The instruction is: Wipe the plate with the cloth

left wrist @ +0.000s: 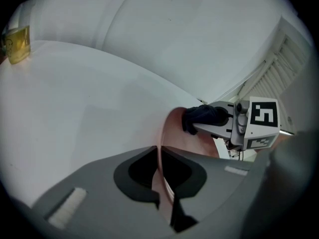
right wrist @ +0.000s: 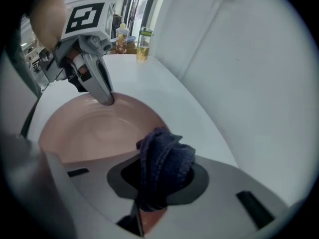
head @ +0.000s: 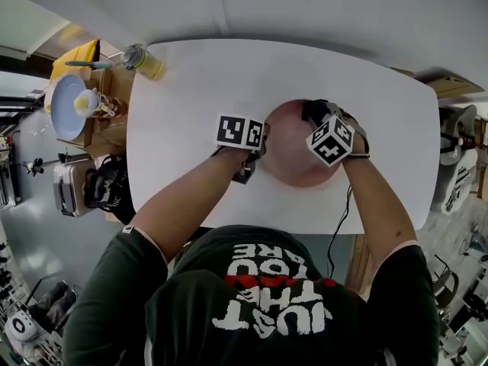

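Note:
A pink plate (head: 293, 155) lies on the white table (head: 191, 90). My left gripper (head: 263, 143) is shut on the plate's left rim; in the left gripper view the rim (left wrist: 160, 153) runs between the jaws of that gripper (left wrist: 160, 180). My right gripper (head: 314, 114) is shut on a dark blue cloth (head: 311, 111) at the plate's far right part. In the right gripper view the bunched cloth (right wrist: 164, 161) stands up between the jaws above the plate (right wrist: 89, 133), and the left gripper (right wrist: 107, 99) grips the opposite rim. The cloth (left wrist: 202, 116) also shows in the left gripper view.
A jar of yellow liquid (head: 145, 61) stands at the table's far left corner. Beyond the table's left edge is a stand with a pale blue dish (head: 67, 101) and small items. A black cable (head: 339, 227) hangs at the near edge.

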`<state>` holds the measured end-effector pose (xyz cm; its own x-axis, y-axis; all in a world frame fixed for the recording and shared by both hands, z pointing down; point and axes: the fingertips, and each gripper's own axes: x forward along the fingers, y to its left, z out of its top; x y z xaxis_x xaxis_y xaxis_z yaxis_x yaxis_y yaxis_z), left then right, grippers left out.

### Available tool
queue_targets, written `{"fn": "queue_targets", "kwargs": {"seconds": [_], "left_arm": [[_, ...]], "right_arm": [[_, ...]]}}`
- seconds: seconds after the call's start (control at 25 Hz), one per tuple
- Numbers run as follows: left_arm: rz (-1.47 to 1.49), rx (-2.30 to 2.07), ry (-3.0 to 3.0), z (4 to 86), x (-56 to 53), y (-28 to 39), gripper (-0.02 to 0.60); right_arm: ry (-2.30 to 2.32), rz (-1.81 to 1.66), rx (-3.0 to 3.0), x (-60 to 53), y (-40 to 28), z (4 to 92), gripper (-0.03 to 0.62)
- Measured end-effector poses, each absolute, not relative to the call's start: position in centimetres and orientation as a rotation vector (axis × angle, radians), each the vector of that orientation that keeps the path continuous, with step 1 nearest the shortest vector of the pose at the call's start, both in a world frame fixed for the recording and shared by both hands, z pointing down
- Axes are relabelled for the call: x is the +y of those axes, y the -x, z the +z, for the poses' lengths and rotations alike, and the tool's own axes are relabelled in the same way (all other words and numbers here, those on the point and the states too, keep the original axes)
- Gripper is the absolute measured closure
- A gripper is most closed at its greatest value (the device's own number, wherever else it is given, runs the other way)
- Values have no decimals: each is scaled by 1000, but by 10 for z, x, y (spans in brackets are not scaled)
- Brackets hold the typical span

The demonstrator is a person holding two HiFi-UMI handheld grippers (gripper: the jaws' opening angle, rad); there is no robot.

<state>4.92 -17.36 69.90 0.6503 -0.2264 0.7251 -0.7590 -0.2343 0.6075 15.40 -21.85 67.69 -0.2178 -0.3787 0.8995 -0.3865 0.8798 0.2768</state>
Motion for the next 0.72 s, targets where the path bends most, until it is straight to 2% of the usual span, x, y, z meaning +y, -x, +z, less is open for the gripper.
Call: {"fn": "queue_targets", "kwargs": {"seconds": [0.44,0.72], "left_arm": [[508,-874,-1713,700,-181,-46,558],[414,-925,-1668,700,-187,-44,547]], "right_arm": [[-346,177,-1676,-151,-202,683,520],[-192,333,-1701,-81,-192,685,520]]}}
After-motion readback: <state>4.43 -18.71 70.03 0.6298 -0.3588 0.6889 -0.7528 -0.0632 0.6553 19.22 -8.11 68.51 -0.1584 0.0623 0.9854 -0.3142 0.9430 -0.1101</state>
